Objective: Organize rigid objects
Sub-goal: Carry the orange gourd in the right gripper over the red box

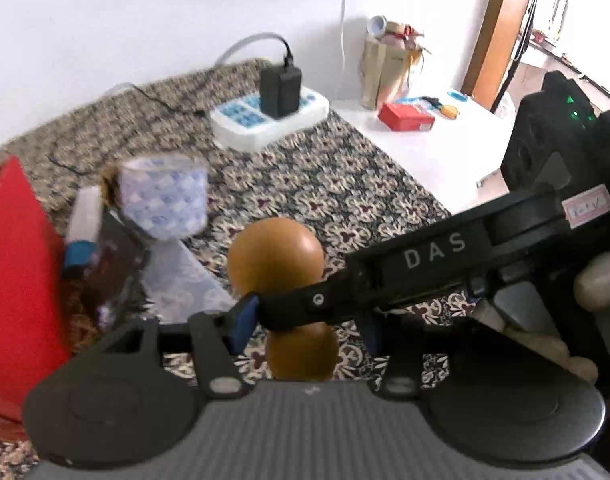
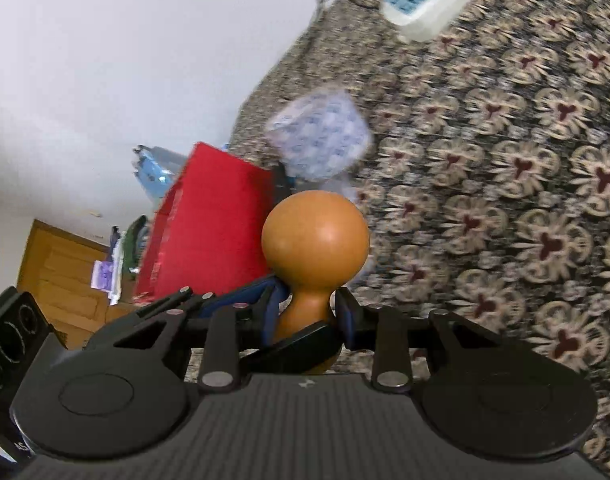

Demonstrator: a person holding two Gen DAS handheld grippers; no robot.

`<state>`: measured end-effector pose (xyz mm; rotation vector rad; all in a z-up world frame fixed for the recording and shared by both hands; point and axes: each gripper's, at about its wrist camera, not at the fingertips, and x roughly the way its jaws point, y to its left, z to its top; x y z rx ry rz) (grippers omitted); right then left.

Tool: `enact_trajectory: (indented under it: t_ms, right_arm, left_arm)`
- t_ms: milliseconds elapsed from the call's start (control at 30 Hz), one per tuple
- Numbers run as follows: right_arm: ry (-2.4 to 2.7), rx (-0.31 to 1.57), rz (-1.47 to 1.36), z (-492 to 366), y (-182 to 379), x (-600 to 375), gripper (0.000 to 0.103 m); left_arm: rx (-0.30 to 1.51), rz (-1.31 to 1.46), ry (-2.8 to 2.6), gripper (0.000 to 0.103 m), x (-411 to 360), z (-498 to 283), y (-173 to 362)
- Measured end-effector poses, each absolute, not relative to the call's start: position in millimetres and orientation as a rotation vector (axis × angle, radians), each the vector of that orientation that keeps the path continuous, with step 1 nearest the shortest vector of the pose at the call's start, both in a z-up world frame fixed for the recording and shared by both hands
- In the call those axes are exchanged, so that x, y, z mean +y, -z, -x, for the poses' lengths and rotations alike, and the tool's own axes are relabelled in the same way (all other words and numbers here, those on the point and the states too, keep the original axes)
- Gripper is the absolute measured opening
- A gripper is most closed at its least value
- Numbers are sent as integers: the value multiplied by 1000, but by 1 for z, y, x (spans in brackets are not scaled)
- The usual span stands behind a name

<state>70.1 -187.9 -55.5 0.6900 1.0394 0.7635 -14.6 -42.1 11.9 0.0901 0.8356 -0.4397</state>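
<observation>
A brown gourd-shaped wooden object (image 2: 315,240), two rounded bulbs joined by a narrow waist, is held in the air above a patterned floral cloth (image 2: 505,200), and both grippers meet at that waist. In the right wrist view the right gripper (image 2: 305,312) is clamped on the waist, its blue-padded fingers (image 2: 347,316) pressed against either side, with the larger bulb standing out ahead of them. In the left wrist view the left gripper (image 1: 301,330) has a blue pad (image 1: 245,320) just left of the gourd's lower bulb (image 1: 301,356); the black body of the other gripper, marked DAS (image 1: 433,256), crosses in front of the waist, so I cannot tell whether the left fingers actually press the gourd. A gloved hand (image 1: 593,280) grips that black tool at the right edge. Behind the gourd on the cloth sit a blurred blue-and-white patterned container (image 1: 163,196) and a red box (image 1: 17,264), close together at the left. Farther back a white power strip (image 1: 265,120) lies on the cloth with a black adapter (image 1: 280,90) plugged in. Beyond the cloth, on a white surface (image 1: 445,152), rest a small red box (image 1: 407,117) and a beige bag (image 1: 385,68) against the wall
</observation>
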Motion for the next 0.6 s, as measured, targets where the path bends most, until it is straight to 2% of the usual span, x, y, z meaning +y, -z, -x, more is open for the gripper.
enact_trajectory:
  t_ms: [300,600]
  right_arm:
    - [-857,892,-676,-67,13,-129,16]
    - [-924,771,-627,-70,-23,-36,16]
  left_arm:
    - [661,-100,397,49,10,42,-57]
    - [533,-111,361,49,101,54,-96]
